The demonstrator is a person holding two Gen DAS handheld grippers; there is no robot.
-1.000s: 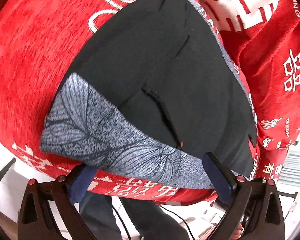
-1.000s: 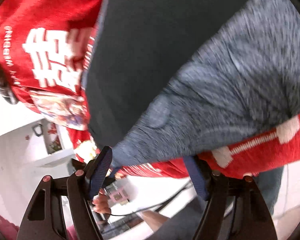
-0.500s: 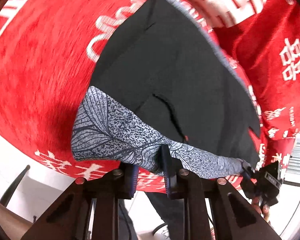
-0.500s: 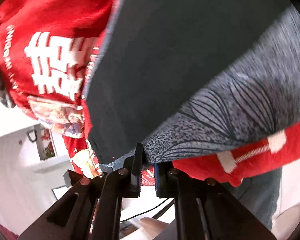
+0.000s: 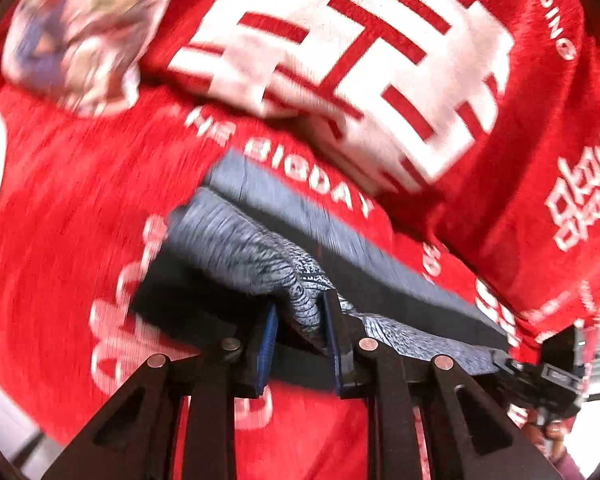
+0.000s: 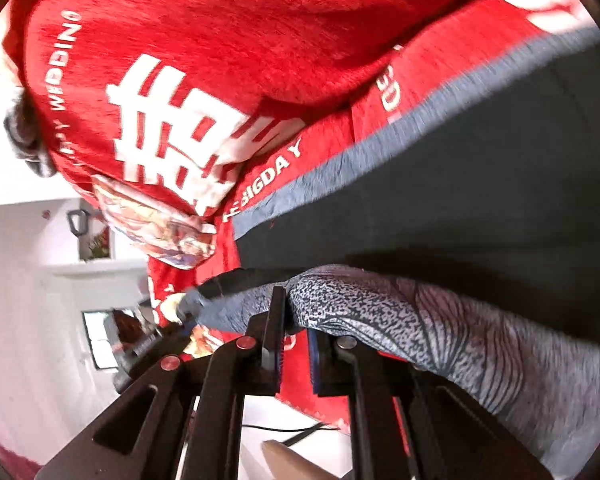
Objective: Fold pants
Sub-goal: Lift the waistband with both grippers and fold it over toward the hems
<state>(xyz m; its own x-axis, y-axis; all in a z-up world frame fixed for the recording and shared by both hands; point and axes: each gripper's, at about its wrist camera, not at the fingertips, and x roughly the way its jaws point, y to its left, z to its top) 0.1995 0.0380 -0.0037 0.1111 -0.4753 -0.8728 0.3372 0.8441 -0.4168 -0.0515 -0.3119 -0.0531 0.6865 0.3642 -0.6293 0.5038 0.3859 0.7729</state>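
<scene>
The pants (image 5: pixel 380 276) are dark charcoal with a grey leaf-patterned band, lying on a red blanket (image 5: pixel 60 200). My left gripper (image 5: pixel 300 332) is shut on the patterned band (image 5: pixel 260 256) and holds it lifted, carried over the dark fabric towards the far grey edge. My right gripper (image 6: pixel 294 320) is shut on the same band (image 6: pixel 440 320) at its other end; the dark pants (image 6: pixel 460 168) spread beyond it. The right gripper also shows at the lower right of the left wrist view (image 5: pixel 540 376).
The red blanket (image 6: pixel 220 40) with white characters covers the bed, bunched into a mound behind the pants. A printed pillow (image 6: pixel 160 232) lies at its edge. White wall and floor (image 6: pixel 40 300) lie past the bed.
Both grippers, shut on the patterned band since half a second ago, have lifted it and carried it forward over the dark fabric. A second ago both were open at the band's edge.
</scene>
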